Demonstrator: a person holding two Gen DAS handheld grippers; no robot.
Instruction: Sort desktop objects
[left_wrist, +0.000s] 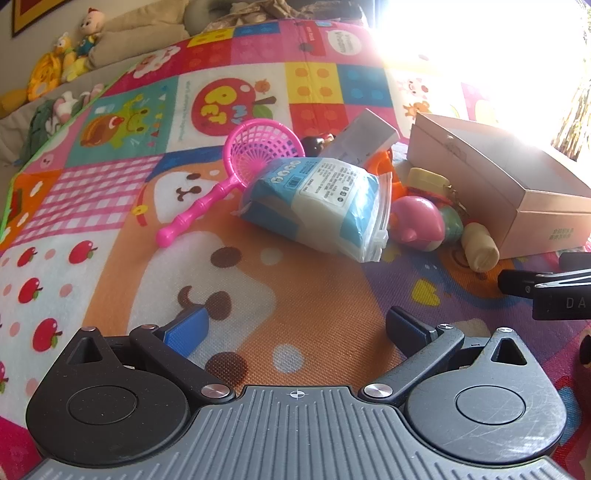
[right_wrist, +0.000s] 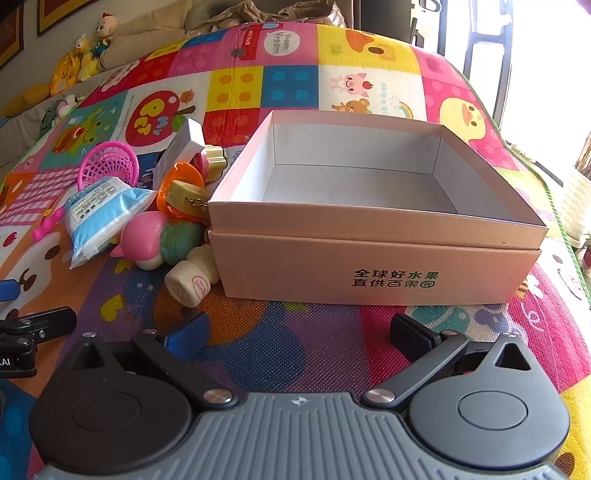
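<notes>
- Pink toy net (left_wrist: 258, 147): ahead and to the left of the left gripper (left_wrist: 295, 328), its handle running down toward the near left, its hoop touching the far edge of the tissue pack.
- Tissue pack (left_wrist: 325, 206): straight ahead of the left gripper, lying tilted on the colourful play mat (left_wrist: 110, 221), well apart from the fingertips.
- Left gripper: jaws spread fully wide, nothing between them — only bare mat under the gap.
- Pile of small toys: ahead and to the right of the left gripper, packed between the tissue pack and the box; a pink toy (left_wrist: 417, 221), a green one (left_wrist: 452, 221) beside it, a cream bottle (left_wrist: 480, 247) lying on its side nearest the box, a yellowish keychain piece (left_wrist: 428, 179) and an orange item (left_wrist: 384, 162) behind.
- White carton (left_wrist: 365, 136): leaning at the back of the pile.
- Right gripper (right_wrist: 299, 332): jaws also at their widest, holding nothing.
- Open pink cardboard box (right_wrist: 369, 258): directly ahead of the right gripper — its inside is bare and white, green characters on its near wall; the cream bottle touches its left near corner.
</notes>
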